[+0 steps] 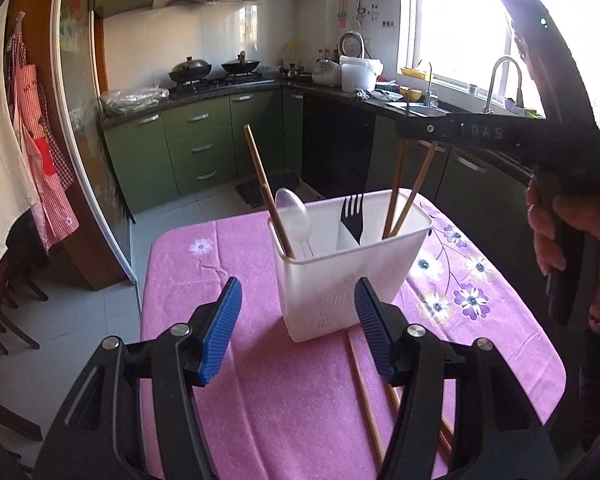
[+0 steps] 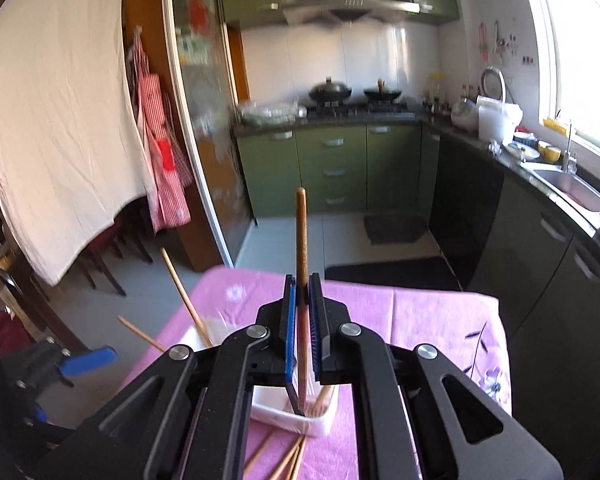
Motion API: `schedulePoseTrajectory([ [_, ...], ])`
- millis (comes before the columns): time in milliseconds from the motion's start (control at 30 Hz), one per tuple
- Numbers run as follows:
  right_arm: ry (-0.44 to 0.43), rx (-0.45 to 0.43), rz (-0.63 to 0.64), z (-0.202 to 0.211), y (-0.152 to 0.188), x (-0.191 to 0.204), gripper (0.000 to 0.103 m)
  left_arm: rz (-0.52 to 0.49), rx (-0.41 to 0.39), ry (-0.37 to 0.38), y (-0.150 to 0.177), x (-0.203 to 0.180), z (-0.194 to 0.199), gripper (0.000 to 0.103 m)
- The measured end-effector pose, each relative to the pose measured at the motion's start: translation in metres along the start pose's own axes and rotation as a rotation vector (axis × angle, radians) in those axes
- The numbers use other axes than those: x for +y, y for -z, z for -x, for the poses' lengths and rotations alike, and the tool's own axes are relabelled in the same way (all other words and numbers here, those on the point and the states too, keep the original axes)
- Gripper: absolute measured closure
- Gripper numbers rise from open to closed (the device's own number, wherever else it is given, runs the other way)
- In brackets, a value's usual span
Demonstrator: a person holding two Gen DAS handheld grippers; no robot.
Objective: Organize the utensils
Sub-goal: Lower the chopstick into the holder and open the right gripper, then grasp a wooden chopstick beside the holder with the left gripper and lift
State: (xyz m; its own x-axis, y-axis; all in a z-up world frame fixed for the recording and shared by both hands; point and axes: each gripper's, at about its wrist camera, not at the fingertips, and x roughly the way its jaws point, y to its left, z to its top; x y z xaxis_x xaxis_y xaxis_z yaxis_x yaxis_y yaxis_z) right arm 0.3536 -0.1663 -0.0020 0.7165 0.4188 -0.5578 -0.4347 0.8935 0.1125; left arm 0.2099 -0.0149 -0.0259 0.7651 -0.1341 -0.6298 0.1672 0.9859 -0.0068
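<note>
A white utensil holder stands on the pink tablecloth. It holds a clear spoon, a black fork and several wooden chopsticks. My left gripper is open, low before the holder, with nothing between its blue pads. My right gripper is shut on a chopstick and holds it upright above the holder; in the left wrist view it hangs over the holder's right compartment. Loose chopsticks lie on the cloth near me.
The table edge drops to a tiled floor at left. Green kitchen cabinets, a stove with woks and a sink stand behind. A white sheet and a red apron hang at left.
</note>
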Motion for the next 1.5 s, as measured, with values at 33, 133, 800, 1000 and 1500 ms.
schedulePoseTrajectory([
  [33, -0.002, 0.003, -0.001, -0.001, 0.002, 0.0, 0.091, 0.002, 0.009, 0.004, 0.002, -0.001, 0.0, 0.047],
  [133, -0.011, -0.03, 0.0, 0.016, 0.008, -0.002, 0.09, -0.002, 0.04, 0.011, 0.007, -0.006, -0.002, 0.047],
  [800, 0.038, 0.182, -0.059, 0.065, 0.203, -0.055, 0.077, 0.062, 0.496, 0.096, 0.073, -0.052, -0.118, 0.07],
  [1000, 0.016, 0.192, -0.079, 0.061, 0.21, -0.063, 0.073, 0.062, 0.527, 0.067, 0.075, -0.061, -0.136, 0.077],
  [1500, 0.003, 0.204, -0.092, 0.057, 0.207, -0.067, 0.069, 0.037, 0.541, 0.022, 0.077, -0.071, -0.149, 0.097],
])
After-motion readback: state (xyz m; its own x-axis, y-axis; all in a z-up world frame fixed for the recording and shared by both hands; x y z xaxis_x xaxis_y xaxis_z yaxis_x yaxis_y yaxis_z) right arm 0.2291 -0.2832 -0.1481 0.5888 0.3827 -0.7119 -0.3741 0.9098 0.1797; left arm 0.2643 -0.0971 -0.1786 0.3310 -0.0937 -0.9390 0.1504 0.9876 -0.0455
